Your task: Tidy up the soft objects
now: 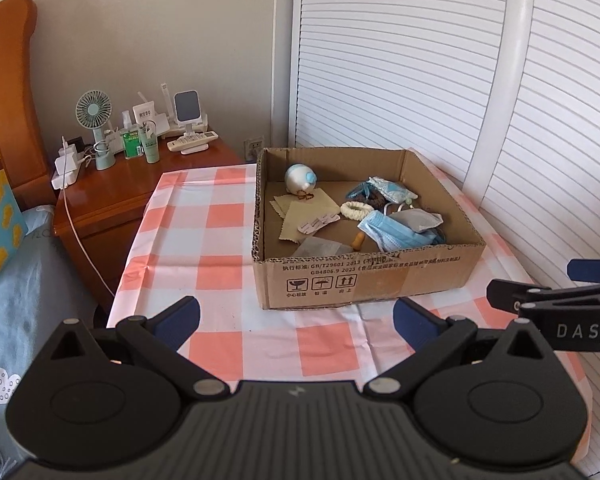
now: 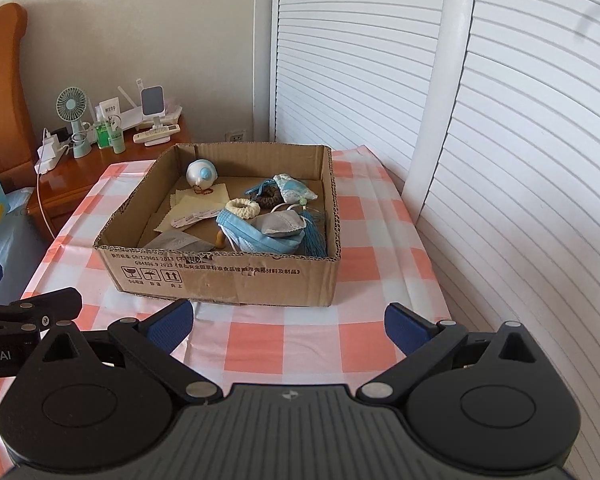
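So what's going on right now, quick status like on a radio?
Left gripper and right gripper both open, empty, short of the cardboard box. Blue face mask and other soft bits piled inside. Nothing in the way.

beige wall (image 1: 160, 20) | white louvered doors (image 1: 400, 60) | wooden nightstand (image 1: 112, 196) | daylight

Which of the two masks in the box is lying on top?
The grey mask: it rests on the crumpled blue mask, which sits lower, against the cardboard floor.
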Available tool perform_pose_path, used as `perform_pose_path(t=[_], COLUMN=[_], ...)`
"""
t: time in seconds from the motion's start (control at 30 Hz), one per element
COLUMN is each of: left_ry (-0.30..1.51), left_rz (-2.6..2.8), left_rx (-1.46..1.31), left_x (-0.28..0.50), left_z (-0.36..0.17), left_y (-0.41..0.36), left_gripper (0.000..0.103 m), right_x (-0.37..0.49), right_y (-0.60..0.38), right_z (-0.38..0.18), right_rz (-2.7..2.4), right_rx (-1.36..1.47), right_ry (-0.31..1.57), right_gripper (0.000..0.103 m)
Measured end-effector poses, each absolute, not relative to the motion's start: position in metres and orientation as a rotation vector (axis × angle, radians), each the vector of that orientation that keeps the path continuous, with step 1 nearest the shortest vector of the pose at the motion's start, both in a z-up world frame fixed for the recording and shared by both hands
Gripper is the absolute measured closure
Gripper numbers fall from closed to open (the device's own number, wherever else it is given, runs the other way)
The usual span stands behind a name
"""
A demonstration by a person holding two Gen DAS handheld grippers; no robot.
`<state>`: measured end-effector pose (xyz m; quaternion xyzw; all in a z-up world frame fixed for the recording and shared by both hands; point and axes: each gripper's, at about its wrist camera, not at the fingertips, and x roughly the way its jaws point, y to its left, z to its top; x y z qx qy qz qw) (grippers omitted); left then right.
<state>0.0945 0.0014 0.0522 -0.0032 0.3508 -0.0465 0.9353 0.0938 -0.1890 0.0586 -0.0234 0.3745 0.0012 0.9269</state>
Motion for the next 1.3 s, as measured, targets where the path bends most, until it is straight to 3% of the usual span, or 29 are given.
perform_pose_path(t=[1.3], left_ry=[0.701], left_rz=[-0.1], left_rx=[0.007], left_x=[0.09], left_z=[0.059], left_y=[-0.002], left_gripper=[0.001], right_x=[0.081], right_y=[-0.192], right_z=[0.066], right_rz=[0.006], right_rx=[-0.027], right_ry=[0.74], right_gripper=[0.0])
